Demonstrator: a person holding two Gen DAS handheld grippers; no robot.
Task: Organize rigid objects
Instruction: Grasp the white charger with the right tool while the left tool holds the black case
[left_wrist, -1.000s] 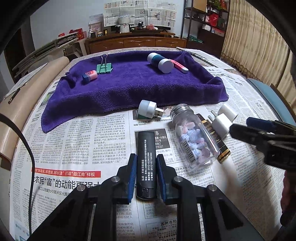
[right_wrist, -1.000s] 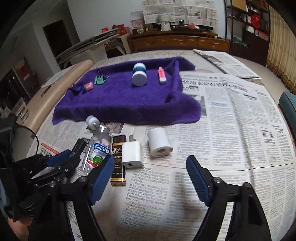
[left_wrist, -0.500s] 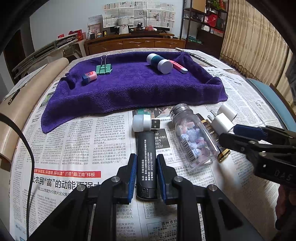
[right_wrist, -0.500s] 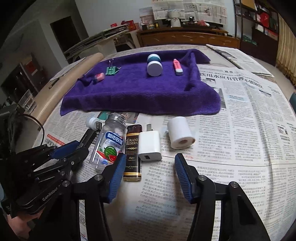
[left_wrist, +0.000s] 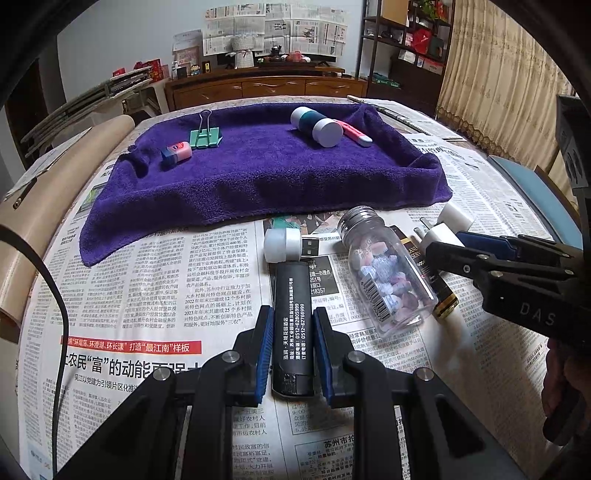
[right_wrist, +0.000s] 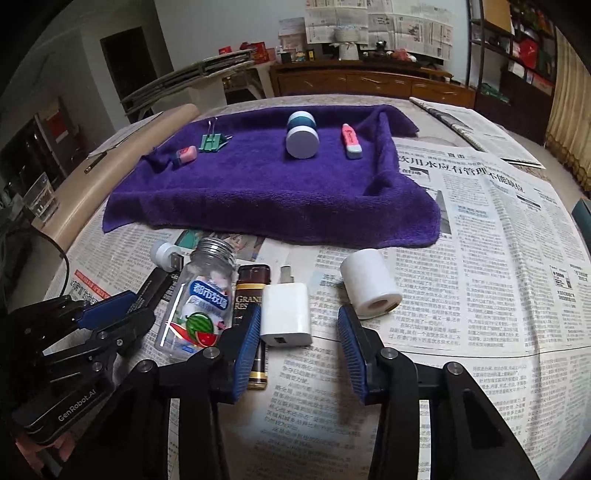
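Black and lettered in white, a flat bar (left_wrist: 291, 325) lies on the newspaper-covered desk (left_wrist: 147, 295) between the left gripper (left_wrist: 291, 354) jaws, which sit narrowly apart beside it; contact is unclear. From the right wrist, the right gripper (right_wrist: 299, 347) jaws stand wide around a white charger (right_wrist: 286, 314), one pad (right_wrist: 247, 343) just beside it.

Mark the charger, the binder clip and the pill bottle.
charger (right_wrist: 286, 312): right wrist view, top face.
binder clip (left_wrist: 205, 137): left wrist view, green body.
pill bottle (left_wrist: 388, 275): left wrist view, clear side wall.
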